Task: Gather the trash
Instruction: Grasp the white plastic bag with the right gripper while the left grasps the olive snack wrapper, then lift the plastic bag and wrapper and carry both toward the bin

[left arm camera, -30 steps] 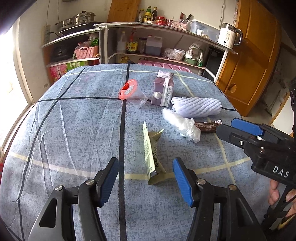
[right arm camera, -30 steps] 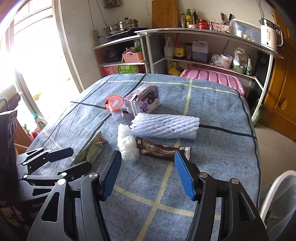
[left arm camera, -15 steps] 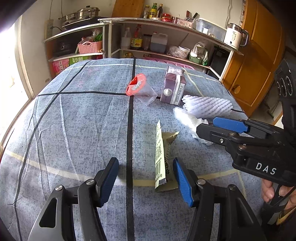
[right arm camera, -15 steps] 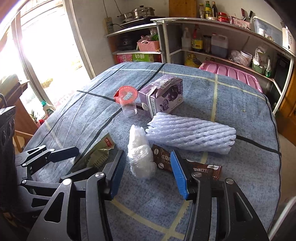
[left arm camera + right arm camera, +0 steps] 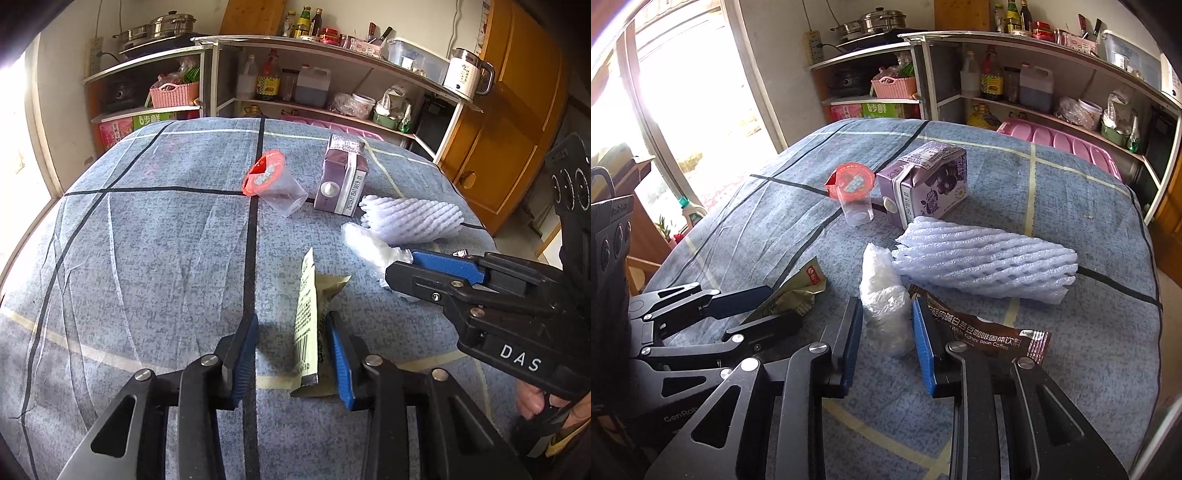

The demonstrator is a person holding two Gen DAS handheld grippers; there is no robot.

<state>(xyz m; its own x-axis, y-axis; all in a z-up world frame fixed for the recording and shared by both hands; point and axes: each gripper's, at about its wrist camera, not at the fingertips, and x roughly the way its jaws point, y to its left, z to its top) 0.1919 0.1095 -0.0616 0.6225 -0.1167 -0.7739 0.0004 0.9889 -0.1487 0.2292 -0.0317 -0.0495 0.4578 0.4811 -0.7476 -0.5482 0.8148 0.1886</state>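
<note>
1. Left wrist view: our left gripper point(image 5: 291, 343) is closing around the green wrapper point(image 5: 308, 325), which lies between the jaws on the blue tablecloth point(image 5: 147, 258). The wrapper stands on edge, its long axis running away from us along the fingers. The right-hand pad looks to be touching it; the left-hand pad is apart from it. Farther off lie a tipped plastic cup point(image 5: 275, 184) with a red lid and a purple carton point(image 5: 341, 181).
2. Right wrist view: our right gripper point(image 5: 884, 325) is closing on the crumpled clear plastic point(image 5: 882, 306), both pads at its sides. The plastic's long axis points away from us, toward the white foam net point(image 5: 986, 258). The brown coffee sachet point(image 5: 982, 332) lies crosswise, just beside the right-hand finger, partly under it.
</note>
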